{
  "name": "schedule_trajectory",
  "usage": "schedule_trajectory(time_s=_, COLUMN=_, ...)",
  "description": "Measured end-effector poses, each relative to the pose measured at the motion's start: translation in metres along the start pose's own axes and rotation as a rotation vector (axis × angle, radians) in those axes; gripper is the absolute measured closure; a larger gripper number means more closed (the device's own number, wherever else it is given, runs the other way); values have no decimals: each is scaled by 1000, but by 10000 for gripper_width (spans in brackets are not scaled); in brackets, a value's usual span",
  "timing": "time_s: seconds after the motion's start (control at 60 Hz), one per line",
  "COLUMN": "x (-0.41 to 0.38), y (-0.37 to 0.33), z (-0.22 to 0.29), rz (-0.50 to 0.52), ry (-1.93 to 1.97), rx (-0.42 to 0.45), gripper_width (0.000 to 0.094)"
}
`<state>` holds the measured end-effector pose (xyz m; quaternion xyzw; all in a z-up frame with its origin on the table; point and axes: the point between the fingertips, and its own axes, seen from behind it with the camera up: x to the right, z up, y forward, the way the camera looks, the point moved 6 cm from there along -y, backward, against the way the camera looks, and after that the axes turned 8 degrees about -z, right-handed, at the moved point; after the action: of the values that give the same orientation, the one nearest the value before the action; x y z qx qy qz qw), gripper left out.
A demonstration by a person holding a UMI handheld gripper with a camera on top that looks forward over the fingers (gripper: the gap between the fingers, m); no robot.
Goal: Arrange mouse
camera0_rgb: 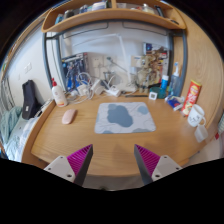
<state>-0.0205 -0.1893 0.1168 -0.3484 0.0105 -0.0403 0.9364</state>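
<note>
Gripper [106, 162]: fingers spread wide, holding nothing. Mouse [68, 116]: far left, beside mousepad [125, 118]. Risk: nudged sideways toward desk [60, 140] edge on off-centre approach.

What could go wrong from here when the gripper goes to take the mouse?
The gripper is open and far from the mouse, which lies left of the mouse pad.
1. The mouse looks small and rounded, so the fingers may slip off it.
2. A white bottle stands just behind it; a wide approach might knock it over.
</note>
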Motion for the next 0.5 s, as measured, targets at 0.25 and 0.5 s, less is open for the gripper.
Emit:
schedule_trajectory(time_s=0.25, x=-162, y=58, z=-8, rz=99, ry=-41, rx=-80, gripper_width=99)
schedule_trajectory(time_s=0.5, x=-241, y=133, z=23, rz=76, ry=-72, rx=-96, gripper_width=102)
